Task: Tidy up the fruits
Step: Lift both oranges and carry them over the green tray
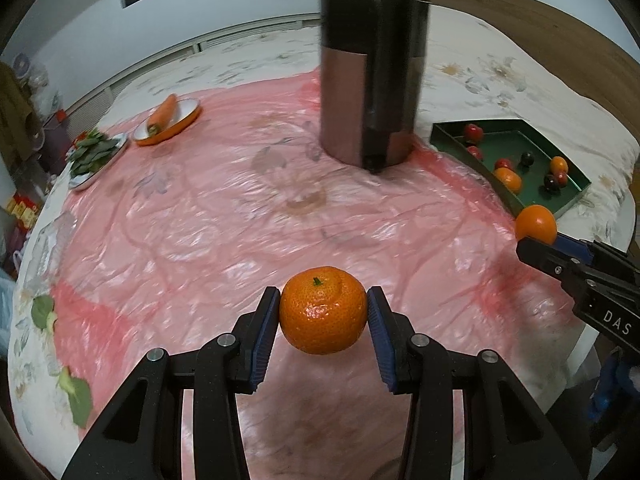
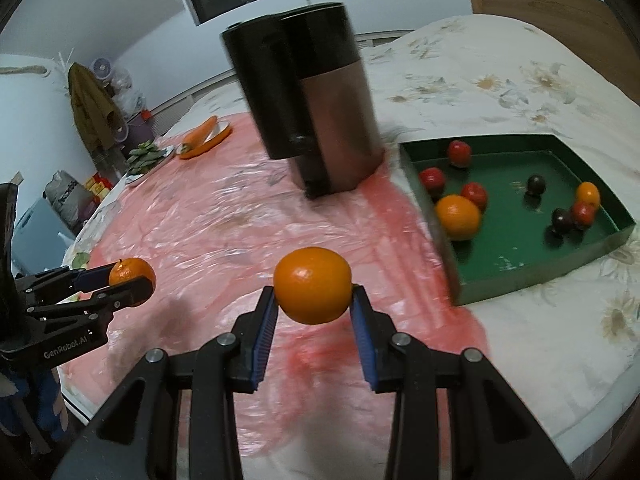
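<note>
My left gripper [image 1: 323, 312] is shut on a mandarin with a green stem [image 1: 322, 309] and holds it above the pink plastic sheet [image 1: 208, 224]. It also shows at the left of the right wrist view [image 2: 134, 282]. My right gripper [image 2: 313, 295] is shut on a smooth orange [image 2: 312, 285], held in the air left of the green tray [image 2: 516, 264]. It appears at the right of the left wrist view [image 1: 538, 236]. The green tray [image 1: 576, 194] holds an orange [image 2: 457, 216], a small orange fruit [image 2: 588, 195], red fruits [image 2: 458, 152] and dark plums [image 2: 535, 185].
A tall black and copper jug [image 1: 370, 92] stands mid-table, left of the tray. At the far left are an orange-rimmed dish with a carrot [image 1: 164, 114] and a plate of green leaves [image 1: 94, 154]. A flowered cloth [image 2: 520, 92] covers the table under the sheet.
</note>
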`<state>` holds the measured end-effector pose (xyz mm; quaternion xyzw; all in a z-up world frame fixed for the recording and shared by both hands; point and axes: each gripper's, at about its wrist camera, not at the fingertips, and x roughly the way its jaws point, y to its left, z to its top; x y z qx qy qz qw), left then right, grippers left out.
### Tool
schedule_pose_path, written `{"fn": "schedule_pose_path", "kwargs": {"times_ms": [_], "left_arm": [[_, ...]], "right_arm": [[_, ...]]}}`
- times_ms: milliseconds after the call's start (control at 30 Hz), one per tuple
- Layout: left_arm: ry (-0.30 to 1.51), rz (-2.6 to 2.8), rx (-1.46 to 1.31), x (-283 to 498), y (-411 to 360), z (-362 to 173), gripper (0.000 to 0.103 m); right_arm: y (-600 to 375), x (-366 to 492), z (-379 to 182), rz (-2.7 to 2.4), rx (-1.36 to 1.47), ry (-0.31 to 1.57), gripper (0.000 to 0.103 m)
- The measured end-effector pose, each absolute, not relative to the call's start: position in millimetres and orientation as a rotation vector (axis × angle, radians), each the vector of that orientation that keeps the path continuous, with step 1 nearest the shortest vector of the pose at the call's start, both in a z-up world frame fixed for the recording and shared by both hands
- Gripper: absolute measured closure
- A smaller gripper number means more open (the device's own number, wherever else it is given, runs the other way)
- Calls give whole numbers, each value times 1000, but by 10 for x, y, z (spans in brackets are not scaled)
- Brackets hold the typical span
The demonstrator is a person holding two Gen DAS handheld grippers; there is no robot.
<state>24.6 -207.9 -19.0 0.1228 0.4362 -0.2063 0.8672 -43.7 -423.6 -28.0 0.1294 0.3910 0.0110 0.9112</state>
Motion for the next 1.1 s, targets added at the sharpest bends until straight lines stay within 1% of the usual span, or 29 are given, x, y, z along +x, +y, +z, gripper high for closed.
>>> {"fn": "schedule_pose_path", "kwargs": {"times_ms": [667,1100], "left_arm": [[880,-578,336,389,-3012,-152,64],[841,-678,366,505,-3739,-98,64]], "right_arm": [[-4996,-373,-339,-108,312,773,46],[-5774,-250,-352,-243,344,723,46]]}}
